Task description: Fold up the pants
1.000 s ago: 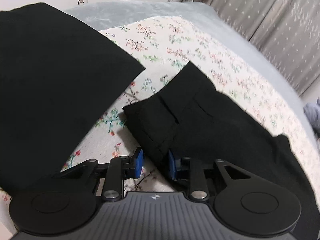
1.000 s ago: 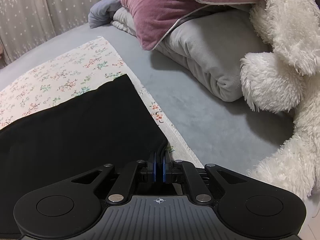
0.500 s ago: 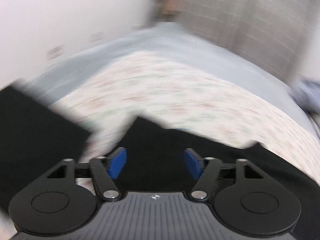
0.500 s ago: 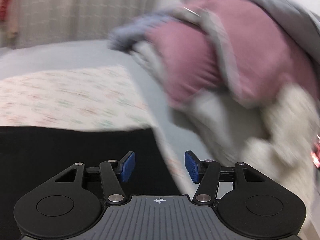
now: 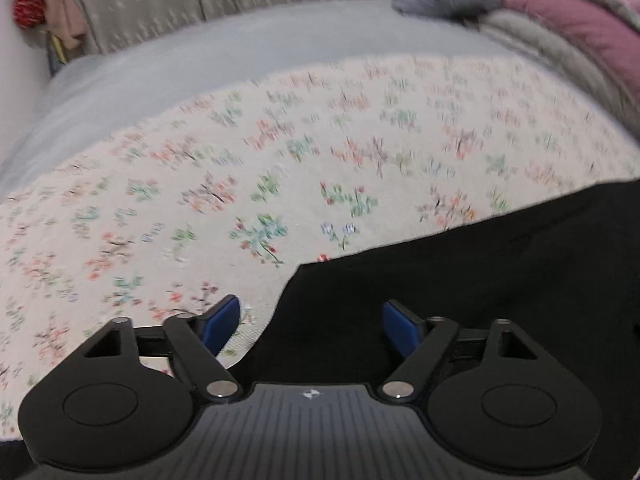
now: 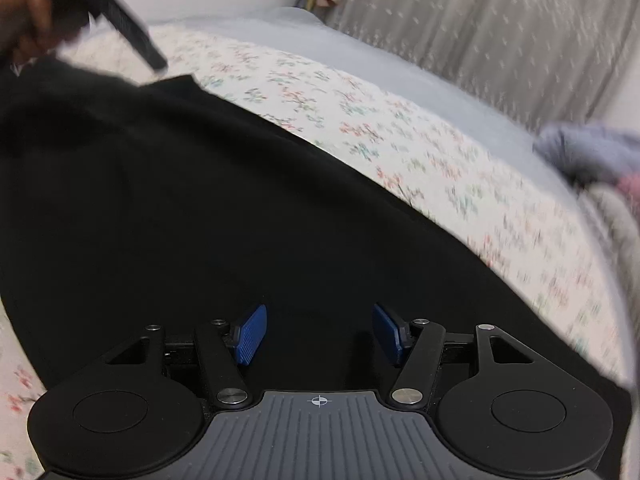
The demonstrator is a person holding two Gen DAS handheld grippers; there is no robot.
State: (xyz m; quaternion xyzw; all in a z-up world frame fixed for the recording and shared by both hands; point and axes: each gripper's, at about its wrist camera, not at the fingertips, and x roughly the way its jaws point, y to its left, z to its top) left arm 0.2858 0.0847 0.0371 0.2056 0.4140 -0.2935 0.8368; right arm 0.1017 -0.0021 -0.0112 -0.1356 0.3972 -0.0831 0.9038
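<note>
The black pants [image 6: 192,208] lie spread flat on the floral sheet [image 6: 420,148] on the bed. In the left wrist view a corner of the pants [image 5: 460,280] lies under and ahead of my left gripper [image 5: 312,326], which is open and empty above that corner. My right gripper [image 6: 318,334] is open and empty, held over the middle of the black cloth. The other hand-held gripper [image 6: 116,12] shows at the top left of the right wrist view, above the far end of the pants.
The floral sheet [image 5: 280,168] covers a grey-blue bedspread [image 5: 200,64]. A pink pillow [image 5: 580,28] and grey bedding [image 6: 592,152] lie at one end. Dotted curtains [image 6: 500,20] hang behind the bed.
Both grippers have opened and let go of the pants. Both cameras have swung round and lifted, and the views are blurred by motion.
</note>
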